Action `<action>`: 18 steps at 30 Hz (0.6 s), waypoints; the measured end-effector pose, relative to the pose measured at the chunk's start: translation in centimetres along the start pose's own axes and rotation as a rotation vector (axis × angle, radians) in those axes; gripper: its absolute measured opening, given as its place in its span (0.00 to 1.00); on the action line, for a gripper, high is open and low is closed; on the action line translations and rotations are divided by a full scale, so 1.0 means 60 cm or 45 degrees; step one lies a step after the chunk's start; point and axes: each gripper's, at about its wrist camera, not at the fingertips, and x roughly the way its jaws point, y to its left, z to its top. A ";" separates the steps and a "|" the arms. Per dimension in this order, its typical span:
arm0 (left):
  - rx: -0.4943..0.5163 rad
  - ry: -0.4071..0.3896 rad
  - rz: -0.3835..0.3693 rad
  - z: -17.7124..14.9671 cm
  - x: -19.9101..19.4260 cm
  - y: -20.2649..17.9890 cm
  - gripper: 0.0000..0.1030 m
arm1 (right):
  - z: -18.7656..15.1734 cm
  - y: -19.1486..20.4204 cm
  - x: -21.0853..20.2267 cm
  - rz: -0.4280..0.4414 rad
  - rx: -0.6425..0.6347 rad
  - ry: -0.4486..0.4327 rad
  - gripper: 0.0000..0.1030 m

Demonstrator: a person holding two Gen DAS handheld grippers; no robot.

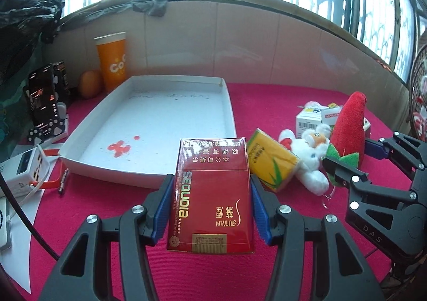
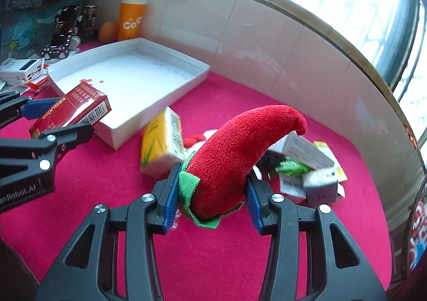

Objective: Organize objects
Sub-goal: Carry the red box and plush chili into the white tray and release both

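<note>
While the left gripper looks ahead, its two blue pads are pressed tight on the sides of a red pack. The pack sits in the middle of the left view, held up off the red cloth. At 11 o'clock from the pack lies the white tray, with only a red stain in it. At 3 o'clock sit a yellow box, a white bunny and a red pepper toy. The right gripper shows there too, closed around the low end of the pepper. A small heap of boxes lies past the bunny at 1 o'clock. An orange cup and a phone stand beyond the tray's left side.

Seen from the right view, the right gripper squeezes the pepper toy near its green leaves, and the pepper points up toward 1 o'clock. The yellow box leans just beside it at 10 o'clock. The heap of boxes is at 3 o'clock. The left gripper holds the pack at 9 o'clock, right by the tray's near corner.

I think both things are picked up and now need carrying to the tray. Next, each hand should move over the tray, go low, then let go gently. The two hands must not bump. The soft pepper may flop or roll, so lay it flat.
</note>
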 end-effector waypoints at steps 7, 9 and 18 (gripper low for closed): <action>-0.053 -0.029 0.019 0.003 -0.009 0.028 0.52 | 0.015 0.018 -0.003 0.002 -0.038 -0.014 0.42; -0.062 -0.034 0.024 0.005 -0.010 0.033 0.52 | 0.020 0.022 -0.003 0.003 -0.045 -0.016 0.42; -0.093 -0.061 0.080 0.018 -0.012 0.069 0.52 | 0.042 0.043 0.005 0.020 -0.093 -0.031 0.42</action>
